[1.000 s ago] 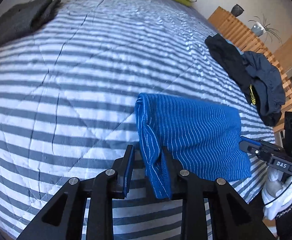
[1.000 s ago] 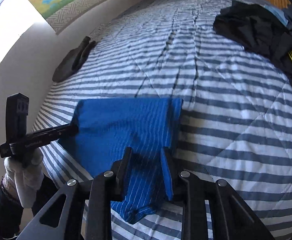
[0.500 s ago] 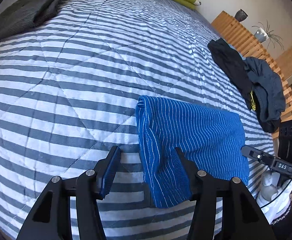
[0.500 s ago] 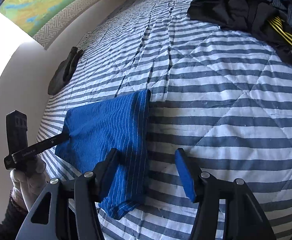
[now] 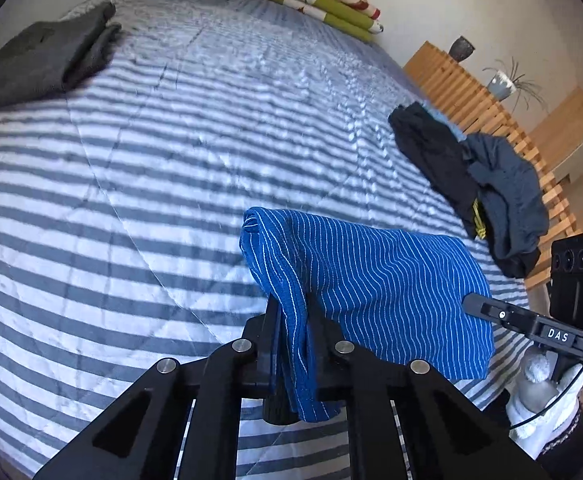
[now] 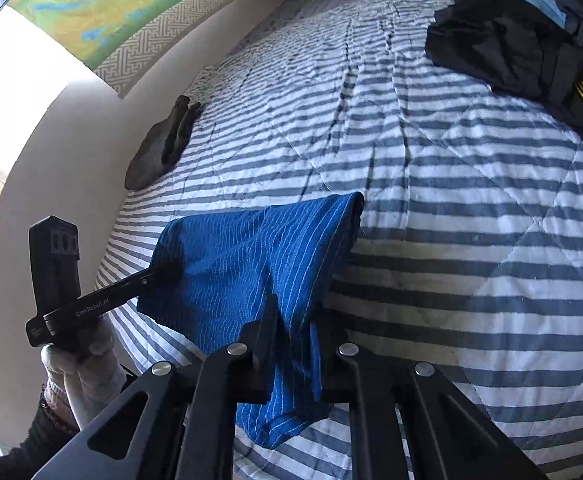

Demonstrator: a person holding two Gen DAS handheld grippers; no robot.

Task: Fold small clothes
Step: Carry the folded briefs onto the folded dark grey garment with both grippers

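A blue pinstriped garment (image 5: 371,284) (image 6: 251,256), folded, hangs lifted over the striped bed, stretched between both grippers. My left gripper (image 5: 291,320) is shut on its left edge, with cloth bunched between the fingers. My right gripper (image 6: 295,320) is shut on the opposite edge. In the left wrist view the right gripper (image 5: 471,304) touches the cloth's far side, held by a white-gloved hand (image 5: 539,408). The left gripper (image 6: 159,272) appears in the right wrist view at the garment's left edge.
The bed has a grey-and-white striped quilt (image 5: 151,160). A folded grey garment (image 5: 39,60) (image 6: 159,148) lies at the left edge. A dark heap of clothes (image 5: 483,184) (image 6: 523,48) lies on the right side by a wooden slatted frame (image 5: 471,92). Green pillows (image 5: 303,4) sit at the head.
Half a second ago both grippers stood open around the garment's edges on the bed. Now both have shut on the cloth and raised it off the quilt.
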